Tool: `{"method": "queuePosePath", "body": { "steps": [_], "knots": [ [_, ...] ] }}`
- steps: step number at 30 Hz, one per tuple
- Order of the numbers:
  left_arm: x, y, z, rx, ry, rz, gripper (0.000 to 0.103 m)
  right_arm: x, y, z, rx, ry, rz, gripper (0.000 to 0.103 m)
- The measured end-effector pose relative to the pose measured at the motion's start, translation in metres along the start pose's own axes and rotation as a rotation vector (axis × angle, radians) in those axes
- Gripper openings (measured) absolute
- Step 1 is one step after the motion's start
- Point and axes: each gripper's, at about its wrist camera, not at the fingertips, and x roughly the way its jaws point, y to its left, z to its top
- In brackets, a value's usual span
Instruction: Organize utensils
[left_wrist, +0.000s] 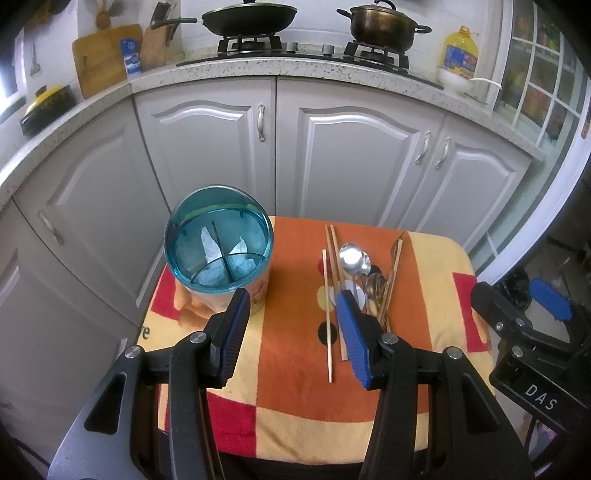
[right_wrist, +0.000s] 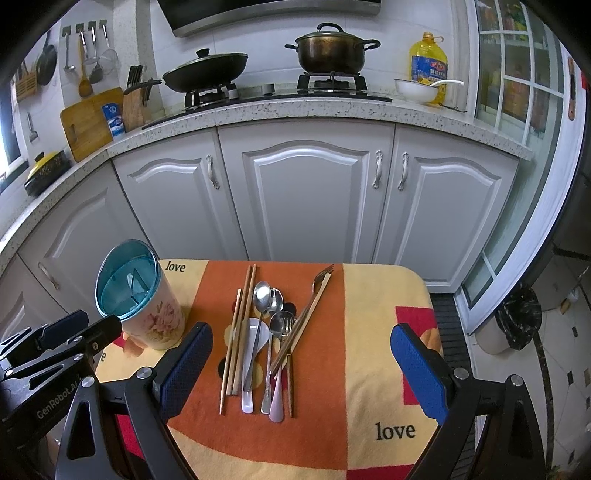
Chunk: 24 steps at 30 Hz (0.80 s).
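Note:
A floral utensil holder with a teal divided rim (left_wrist: 221, 251) (right_wrist: 138, 295) stands at the table's far left. A pile of utensils lies mid-table: wooden chopsticks (right_wrist: 238, 332) (left_wrist: 328, 295), metal spoons (right_wrist: 262, 295) (left_wrist: 351, 254), a white ceramic spoon (right_wrist: 253, 354), a fork (right_wrist: 317, 284). My left gripper (left_wrist: 291, 332) is open and empty, between the holder and the pile. My right gripper (right_wrist: 299, 369) is open wide and empty, above the near ends of the utensils.
The small table wears an orange, yellow and red cloth (right_wrist: 369, 332). Grey cabinets (right_wrist: 306, 206) stand behind it, with a countertop, a wok (right_wrist: 207, 70), a pot (right_wrist: 330, 48) and an oil bottle (right_wrist: 428, 62). A glass door (right_wrist: 517, 92) is at right.

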Motion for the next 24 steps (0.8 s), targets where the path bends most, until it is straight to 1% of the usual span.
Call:
{"method": "queuePosePath", "body": {
  "steps": [24],
  "knots": [
    [0.0017, 0.0015, 0.0007, -0.002, 0.000, -0.005, 0.048, 0.0017, 0.0001, -0.0026, 0.002, 0.017, 0.012, 0.097]
  ]
}}
